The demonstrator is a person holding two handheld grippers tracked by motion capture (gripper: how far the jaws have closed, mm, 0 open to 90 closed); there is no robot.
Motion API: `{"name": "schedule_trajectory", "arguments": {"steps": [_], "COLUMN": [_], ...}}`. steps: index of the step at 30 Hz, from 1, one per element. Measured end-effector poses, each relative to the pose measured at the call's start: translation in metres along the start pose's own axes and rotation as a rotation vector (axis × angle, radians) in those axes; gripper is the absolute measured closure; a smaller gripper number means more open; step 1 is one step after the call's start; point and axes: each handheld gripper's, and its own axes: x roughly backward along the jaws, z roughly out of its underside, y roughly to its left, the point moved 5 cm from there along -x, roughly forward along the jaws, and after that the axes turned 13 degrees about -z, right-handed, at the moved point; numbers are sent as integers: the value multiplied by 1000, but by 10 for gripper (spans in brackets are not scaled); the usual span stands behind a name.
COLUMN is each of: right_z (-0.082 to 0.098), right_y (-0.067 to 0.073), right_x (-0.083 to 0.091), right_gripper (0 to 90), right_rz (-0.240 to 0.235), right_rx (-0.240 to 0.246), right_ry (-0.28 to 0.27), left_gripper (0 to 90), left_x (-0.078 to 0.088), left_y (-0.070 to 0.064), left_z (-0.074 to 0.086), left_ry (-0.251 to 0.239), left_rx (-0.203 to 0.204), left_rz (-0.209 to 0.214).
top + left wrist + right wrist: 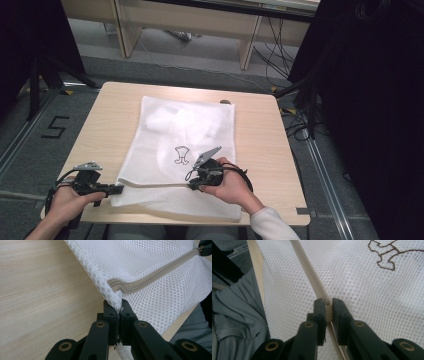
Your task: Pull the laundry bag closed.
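Tabletop [110, 115]: mesh bag [190, 130] lengthwise away (zipper [155, 184] crosswise).

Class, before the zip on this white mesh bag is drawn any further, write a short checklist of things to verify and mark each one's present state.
1. Left gripper clamps the mesh bag at its corner: ok.
2. Right gripper shut on the zip: ok.
3. Zip line taut between both grippers: ok.
4. Bag lies flat on the table: ok.
5. Pull tab itself, not just tape, held: cannot tell.
6. Contents clear of the zip teeth: cannot tell.
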Motion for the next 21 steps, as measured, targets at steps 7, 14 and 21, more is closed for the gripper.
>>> {"name": "schedule_trajectory", "arguments": {"steps": [7, 14, 21], "right_z": [2, 3, 8], "right_y": [0, -2, -4], "right_x": [2, 4, 8], "right_gripper": [826, 826, 826], "right_rz": [-1, -6, -1], "right_rx": [-11, 19, 6], "right_ry": [-4, -8, -11], "left_gripper": [858, 857, 858], "left_x": [0, 0, 1], "left_y": [0, 0, 1], "left_z": [0, 0, -1], "left_ry": [-1, -1, -2], "left_rx": [3, 2, 6], "left_rz": [-1, -1, -5]}}
